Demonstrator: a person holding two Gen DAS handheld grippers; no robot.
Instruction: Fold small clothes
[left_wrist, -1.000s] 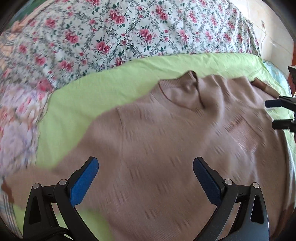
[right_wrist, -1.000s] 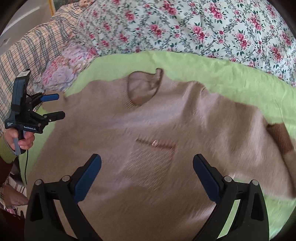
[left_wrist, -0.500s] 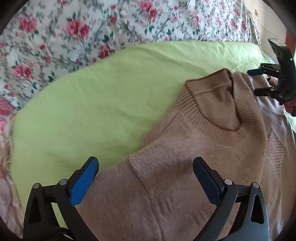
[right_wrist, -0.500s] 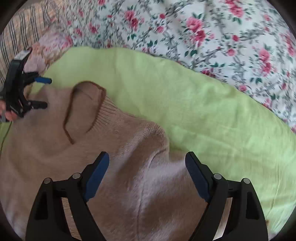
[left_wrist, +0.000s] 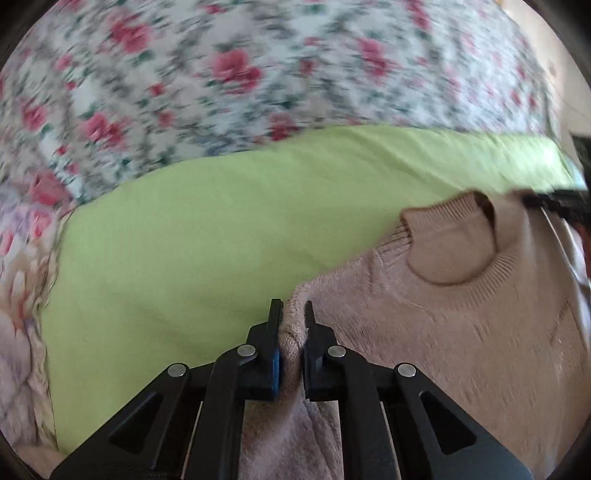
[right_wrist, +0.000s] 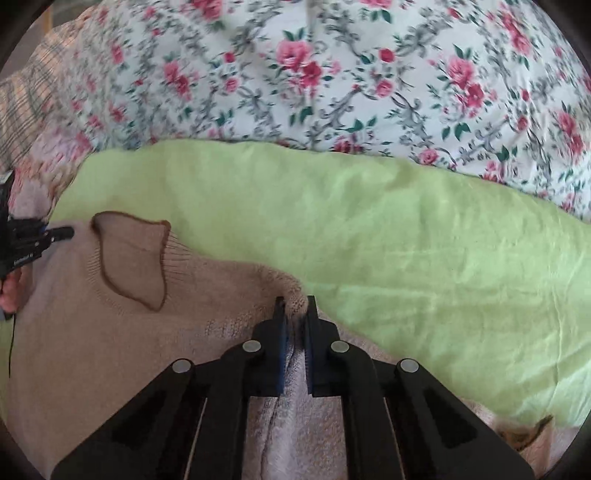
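Note:
A beige knit sweater (left_wrist: 461, 332) lies face up on a green sheet (left_wrist: 221, 240), neck opening (left_wrist: 450, 243) at the far edge. My left gripper (left_wrist: 291, 310) is shut on the sweater's left shoulder corner. In the right wrist view the sweater (right_wrist: 110, 332) shows with its neck opening (right_wrist: 133, 258), and my right gripper (right_wrist: 295, 306) is shut on the right shoulder corner. The left gripper also shows at the far left of that view (right_wrist: 61, 234); the right gripper shows at the right edge of the left wrist view (left_wrist: 532, 199).
A floral bedspread (right_wrist: 332, 74) covers the bed beyond the green sheet (right_wrist: 406, 221). A plaid cloth (right_wrist: 33, 92) lies at the far left. A brown sleeve cuff (right_wrist: 524, 435) lies near the right front.
Both grippers, open half a second ago, have moved to the shoulder corners and closed on the knit. The views are now lower and closer to the sweater.

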